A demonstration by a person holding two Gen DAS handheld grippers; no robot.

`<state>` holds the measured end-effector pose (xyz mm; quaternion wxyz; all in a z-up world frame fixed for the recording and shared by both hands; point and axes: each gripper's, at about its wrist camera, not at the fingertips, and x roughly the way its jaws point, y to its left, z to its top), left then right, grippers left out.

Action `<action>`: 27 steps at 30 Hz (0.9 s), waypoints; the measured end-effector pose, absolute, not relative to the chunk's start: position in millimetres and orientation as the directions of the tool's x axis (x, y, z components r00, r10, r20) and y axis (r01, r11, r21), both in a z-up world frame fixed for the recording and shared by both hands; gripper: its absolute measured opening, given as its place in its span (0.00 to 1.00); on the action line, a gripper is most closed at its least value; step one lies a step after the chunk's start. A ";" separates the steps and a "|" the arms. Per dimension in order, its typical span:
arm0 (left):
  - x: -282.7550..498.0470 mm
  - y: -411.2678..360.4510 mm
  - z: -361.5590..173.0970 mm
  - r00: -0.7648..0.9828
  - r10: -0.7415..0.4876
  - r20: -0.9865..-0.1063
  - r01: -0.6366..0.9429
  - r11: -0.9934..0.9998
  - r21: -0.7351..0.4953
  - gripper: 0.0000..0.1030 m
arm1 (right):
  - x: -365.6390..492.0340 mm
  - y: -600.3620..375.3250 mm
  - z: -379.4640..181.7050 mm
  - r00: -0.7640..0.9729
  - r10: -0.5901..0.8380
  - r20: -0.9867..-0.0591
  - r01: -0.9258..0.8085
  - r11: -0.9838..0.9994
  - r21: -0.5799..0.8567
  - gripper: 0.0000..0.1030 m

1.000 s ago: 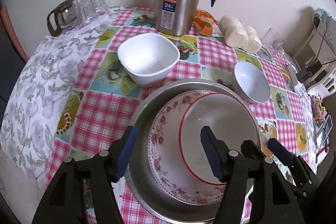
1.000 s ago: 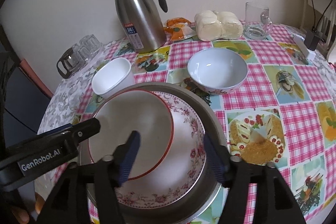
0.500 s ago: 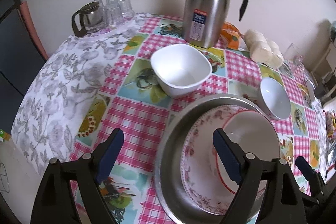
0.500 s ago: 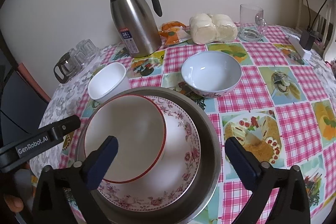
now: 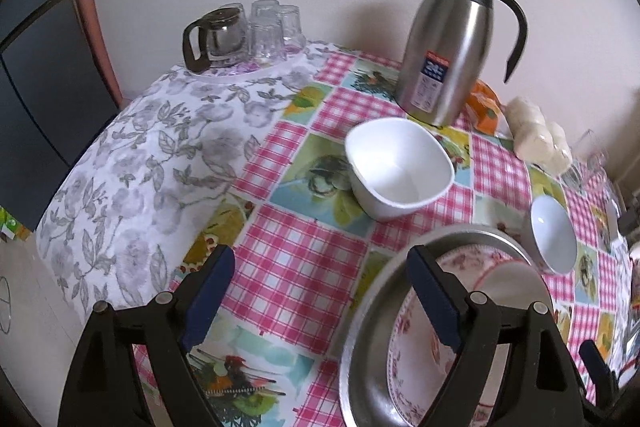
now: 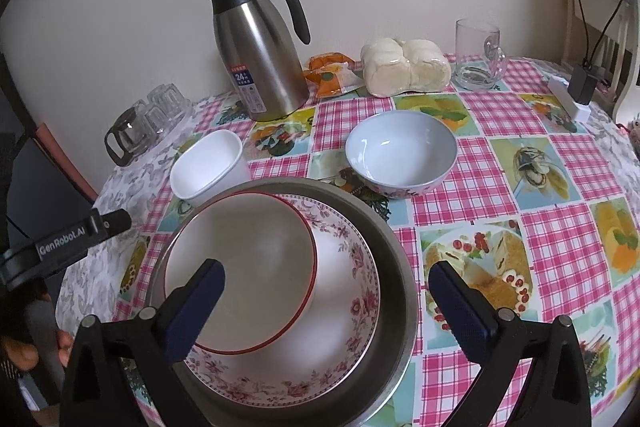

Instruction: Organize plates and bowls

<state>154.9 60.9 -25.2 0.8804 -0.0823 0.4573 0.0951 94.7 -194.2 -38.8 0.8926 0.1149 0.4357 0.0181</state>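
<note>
Both grippers wide open and empty, left gripper [image 5: 320, 291] nearer the white square bowl [image 5: 400, 167] lying just beyond it, right gripper [image 6: 326, 301] over the stacked metal basin [image 6: 396, 267], round bowl [image 6: 401, 151] farther right.

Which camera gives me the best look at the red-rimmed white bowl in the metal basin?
Right wrist: the red-rimmed white bowl shows nearly whole, resting on the floral plate. Left wrist catches only a slice of it behind a tool finger.
</note>
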 end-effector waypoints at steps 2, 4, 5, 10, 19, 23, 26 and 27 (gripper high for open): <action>157.3 63.5 -23.7 0.571 0.101 -0.815 -0.249 0.967 -0.055 0.86 | 94.7 -194.4 -38.4 0.622 0.133 -0.772 0.070 0.972 0.223 1.00; 160.4 66.4 -21.7 0.585 0.101 -0.804 -0.251 0.966 -0.061 0.86 | 94.4 -195.1 -36.9 0.630 0.135 -0.765 0.072 0.970 0.231 1.00; 162.0 67.6 -21.0 0.589 0.101 -0.802 -0.252 0.966 -0.064 0.86 | 94.3 -195.7 -36.1 0.635 0.136 -0.761 0.073 0.970 0.234 1.00; 172.8 72.0 -17.0 0.608 0.095 -0.788 -0.250 0.965 -0.077 0.86 | 94.3 -198.1 -32.4 0.649 0.124 -0.751 0.084 0.969 0.233 1.00; 184.7 76.0 -1.7 0.704 0.073 -0.706 -0.222 0.967 -0.122 0.86 | 99.4 -198.5 -25.0 0.675 0.124 -0.727 0.086 0.966 0.244 1.00; 190.0 77.4 3.0 0.731 0.059 -0.679 -0.207 0.968 -0.139 0.86 | 102.9 -197.9 -21.6 0.684 0.134 -0.717 0.079 0.963 0.256 1.00; 193.6 79.5 2.5 0.739 0.036 -0.672 -0.195 0.967 -0.162 0.86 | 105.3 -196.7 -19.7 0.687 0.136 -0.714 0.074 0.964 0.254 1.00; 195.6 80.2 2.0 0.739 0.030 -0.673 -0.192 0.967 -0.167 0.86 | 105.9 -196.1 -18.6 0.688 0.138 -0.713 0.071 0.964 0.255 1.00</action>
